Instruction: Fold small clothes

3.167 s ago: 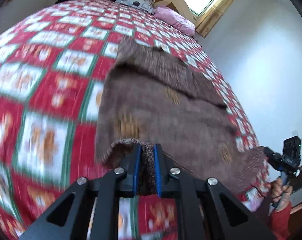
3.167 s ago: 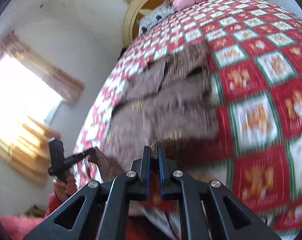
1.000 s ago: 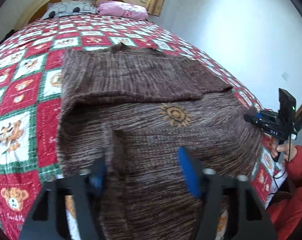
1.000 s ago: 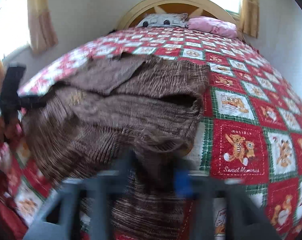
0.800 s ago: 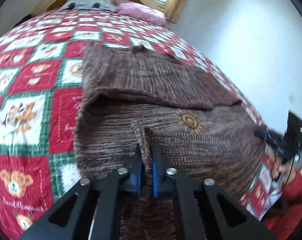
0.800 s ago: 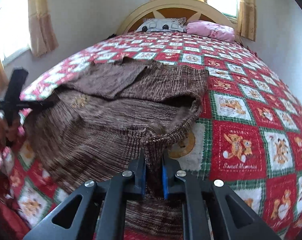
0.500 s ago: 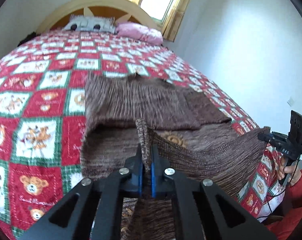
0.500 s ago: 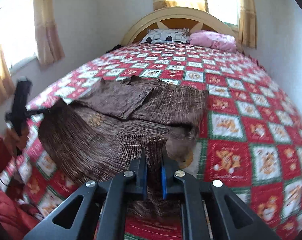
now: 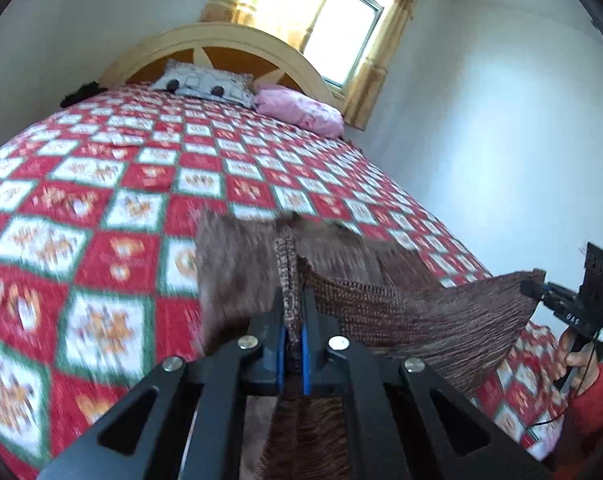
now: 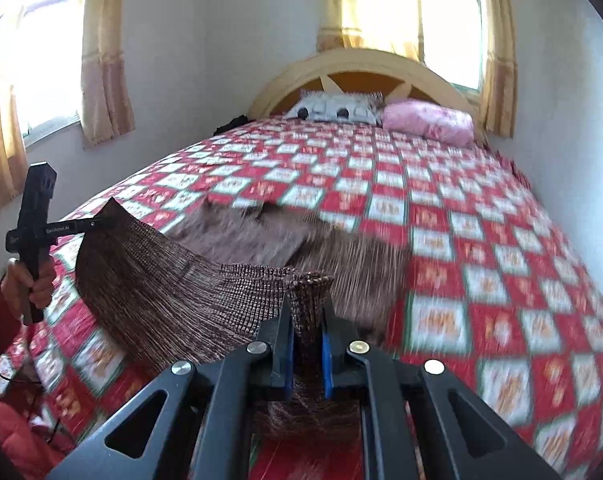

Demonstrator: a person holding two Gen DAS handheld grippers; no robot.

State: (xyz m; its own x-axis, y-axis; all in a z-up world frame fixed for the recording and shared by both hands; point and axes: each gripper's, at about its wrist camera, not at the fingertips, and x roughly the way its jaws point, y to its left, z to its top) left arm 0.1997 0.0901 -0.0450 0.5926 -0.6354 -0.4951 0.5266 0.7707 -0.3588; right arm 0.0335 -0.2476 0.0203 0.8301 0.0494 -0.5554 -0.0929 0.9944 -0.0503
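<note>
A brown knitted sweater (image 9: 441, 316) lies partly on the bed, its near hem lifted and stretched between both grippers. My left gripper (image 9: 291, 312) is shut on one hem corner; it also shows at the left of the right wrist view (image 10: 97, 222). My right gripper (image 10: 307, 320) is shut on the other hem corner of the sweater (image 10: 173, 280); it also shows at the right of the left wrist view (image 9: 531, 286). The sweater's far part, with folded sleeves, rests blurred on the quilt.
The bed has a red, white and green teddy-bear quilt (image 9: 101, 184), also in the right wrist view (image 10: 481, 240). A grey pillow (image 10: 335, 108) and a pink pillow (image 10: 427, 122) lie by the arched headboard (image 10: 361, 64). Walls stand close on both sides.
Both grippers closed on the sweater's near hem, then lifted it up off the quilt. The hem now hangs stretched between them, higher than half a second ago.
</note>
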